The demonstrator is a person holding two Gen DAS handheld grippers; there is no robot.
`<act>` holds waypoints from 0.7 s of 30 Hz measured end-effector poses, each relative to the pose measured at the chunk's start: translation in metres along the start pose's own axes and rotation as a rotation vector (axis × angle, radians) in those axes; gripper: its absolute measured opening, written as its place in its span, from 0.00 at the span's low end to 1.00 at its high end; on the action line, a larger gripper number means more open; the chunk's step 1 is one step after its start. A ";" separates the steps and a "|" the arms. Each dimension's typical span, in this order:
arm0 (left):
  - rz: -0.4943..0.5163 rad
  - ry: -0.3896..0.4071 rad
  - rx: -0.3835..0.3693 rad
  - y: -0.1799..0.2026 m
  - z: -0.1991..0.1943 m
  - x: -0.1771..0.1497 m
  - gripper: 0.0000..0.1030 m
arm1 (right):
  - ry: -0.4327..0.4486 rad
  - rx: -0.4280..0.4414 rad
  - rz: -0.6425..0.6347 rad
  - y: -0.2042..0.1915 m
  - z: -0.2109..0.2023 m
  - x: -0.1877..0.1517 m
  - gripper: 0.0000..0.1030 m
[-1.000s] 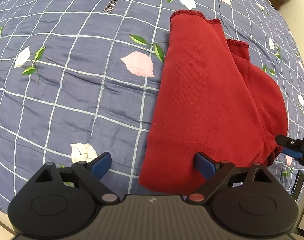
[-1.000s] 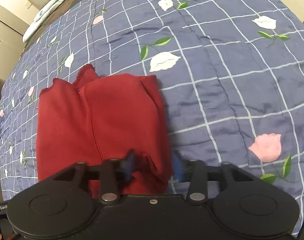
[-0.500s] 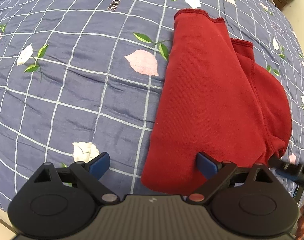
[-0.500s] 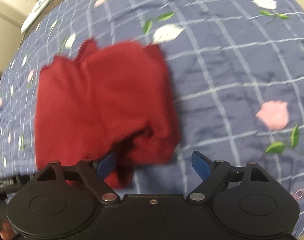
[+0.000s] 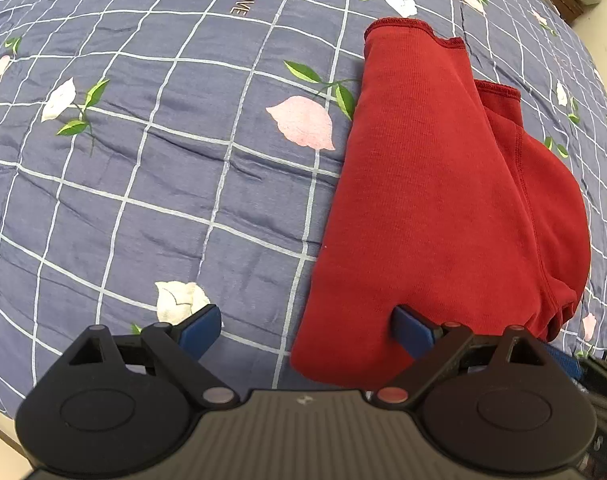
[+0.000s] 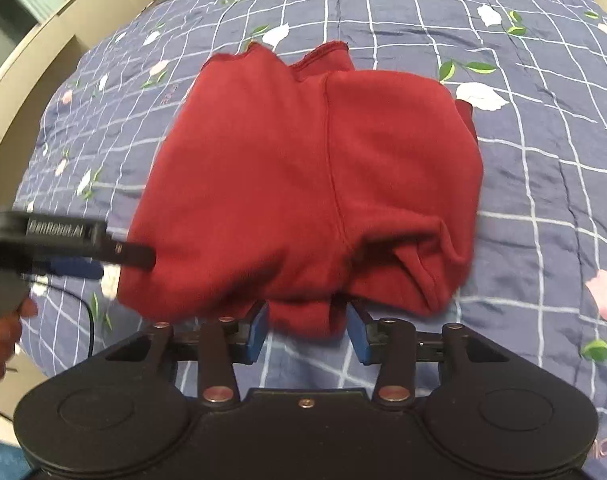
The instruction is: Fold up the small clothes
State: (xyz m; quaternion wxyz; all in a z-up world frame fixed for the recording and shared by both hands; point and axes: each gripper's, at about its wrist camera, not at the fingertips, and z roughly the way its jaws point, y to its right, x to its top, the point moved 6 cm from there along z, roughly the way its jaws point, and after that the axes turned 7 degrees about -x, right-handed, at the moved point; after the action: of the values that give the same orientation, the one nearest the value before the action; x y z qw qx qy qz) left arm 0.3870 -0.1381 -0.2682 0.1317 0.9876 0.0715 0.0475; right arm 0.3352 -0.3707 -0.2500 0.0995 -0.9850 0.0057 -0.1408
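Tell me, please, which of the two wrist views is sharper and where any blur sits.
Left wrist view: sharp throughout, the red garment and quilt crisp, with fisheye bending of the grid lines. Right wrist view: softer overall, motion blur on the left claw at the frame's left edge.

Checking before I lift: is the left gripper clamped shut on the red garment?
No, the left gripper stands wide open, one blue finger over the quilt, the other over the red garment.

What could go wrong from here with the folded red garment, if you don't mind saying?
The right tool straddles only a small bunched bit of the red garment at its near edge; pulling there could drag the layers apart. The left tool is wide open across the garment's near corner, so closing might pinch the quilt too.
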 end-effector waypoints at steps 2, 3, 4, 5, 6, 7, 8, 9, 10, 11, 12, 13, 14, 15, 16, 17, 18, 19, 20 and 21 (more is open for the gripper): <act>0.001 0.000 0.000 0.000 0.000 0.000 0.92 | 0.005 0.017 0.028 0.000 0.005 0.006 0.29; 0.001 0.000 0.001 -0.001 -0.001 0.000 0.92 | 0.003 0.020 0.046 0.002 0.007 0.009 0.22; 0.000 0.000 0.000 -0.001 -0.001 0.000 0.92 | 0.001 0.024 0.057 0.003 0.008 0.012 0.09; -0.002 0.001 0.000 -0.001 -0.001 0.000 0.92 | -0.002 0.028 0.055 0.002 0.007 0.011 0.09; -0.003 0.002 0.001 -0.002 -0.001 0.000 0.92 | 0.000 0.033 0.041 0.001 0.004 0.011 0.08; -0.003 0.002 0.002 -0.002 -0.001 0.000 0.92 | 0.002 0.035 0.021 0.000 0.002 0.009 0.07; -0.004 0.002 0.002 -0.003 -0.001 0.000 0.92 | 0.001 0.033 -0.008 -0.002 0.000 0.008 0.07; -0.006 0.001 0.002 -0.003 0.000 0.000 0.92 | -0.001 0.028 -0.035 -0.003 -0.001 0.006 0.06; -0.007 0.000 0.003 -0.003 0.000 0.000 0.92 | -0.006 0.025 -0.051 -0.003 -0.002 0.004 0.05; -0.009 0.000 0.006 -0.004 0.001 0.000 0.92 | -0.015 0.020 -0.052 -0.002 -0.001 0.002 0.00; -0.010 -0.001 0.009 -0.004 0.001 0.000 0.92 | -0.029 0.003 -0.047 0.001 0.001 0.000 0.00; -0.012 -0.002 0.008 -0.005 0.001 -0.001 0.92 | -0.041 -0.005 -0.033 0.005 0.004 -0.003 0.00; -0.014 -0.003 0.006 -0.005 0.001 0.000 0.92 | -0.051 -0.005 -0.012 0.009 0.005 -0.005 0.00; -0.014 -0.003 0.005 -0.005 0.001 -0.001 0.92 | -0.059 0.001 0.011 0.012 0.006 -0.006 0.00; -0.009 -0.002 0.005 -0.004 0.000 0.000 0.92 | -0.061 0.004 0.024 0.015 0.006 -0.006 0.00; -0.004 -0.003 0.008 -0.004 0.000 0.000 0.92 | -0.059 0.003 0.028 0.016 0.005 -0.006 0.02; -0.001 -0.005 0.010 -0.003 0.001 0.000 0.92 | -0.057 0.007 0.035 0.017 0.003 -0.004 0.08; -0.002 -0.006 0.010 -0.003 0.001 0.000 0.92 | -0.053 0.013 0.047 0.019 0.002 -0.003 0.16; -0.003 -0.007 0.010 -0.003 0.001 0.000 0.92 | -0.048 0.027 0.064 0.019 -0.001 -0.001 0.22; -0.003 -0.008 0.010 -0.003 0.001 0.001 0.91 | -0.043 0.039 0.077 0.020 -0.003 0.001 0.23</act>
State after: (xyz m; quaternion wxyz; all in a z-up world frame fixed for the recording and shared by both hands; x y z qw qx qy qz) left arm 0.3881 -0.1357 -0.2700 0.1269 0.9883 0.0729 0.0430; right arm 0.3353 -0.3910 -0.2514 0.1241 -0.9848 0.0389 -0.1155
